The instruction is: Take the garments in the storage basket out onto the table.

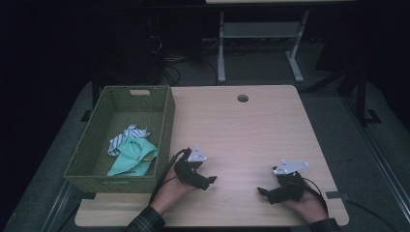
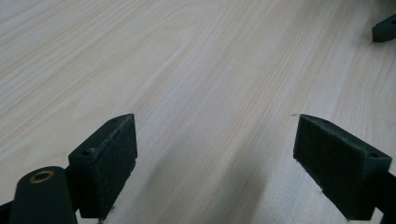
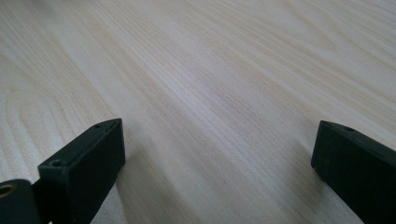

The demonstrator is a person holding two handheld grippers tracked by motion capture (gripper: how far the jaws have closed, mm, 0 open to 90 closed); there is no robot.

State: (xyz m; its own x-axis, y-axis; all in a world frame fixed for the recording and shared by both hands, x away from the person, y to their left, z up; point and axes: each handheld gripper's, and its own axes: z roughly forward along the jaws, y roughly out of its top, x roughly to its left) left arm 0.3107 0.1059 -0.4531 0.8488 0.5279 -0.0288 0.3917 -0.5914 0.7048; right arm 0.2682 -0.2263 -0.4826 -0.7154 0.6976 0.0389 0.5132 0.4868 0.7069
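Observation:
My left gripper (image 1: 209,181) rests low over the wooden table (image 1: 241,130), just right of a green woven basket (image 1: 96,145). Its jaws stand wide apart with bare wood between them (image 2: 215,140). My right gripper (image 1: 263,192) sits near the table's front right, pointing left, also open with nothing between its jaws (image 3: 217,154). Inside the basket lie a mint green cloth (image 1: 135,155) and a striped white and blue cloth (image 1: 126,135). A tip of the right gripper (image 2: 384,30) shows at the top right of the left gripper view.
A round cable hole (image 1: 242,98) is near the table's far edge. Beyond the table stand a white desk frame (image 1: 261,43) and loose cables (image 1: 169,63) on the dark floor. The basket's wall rises beside the left hand.

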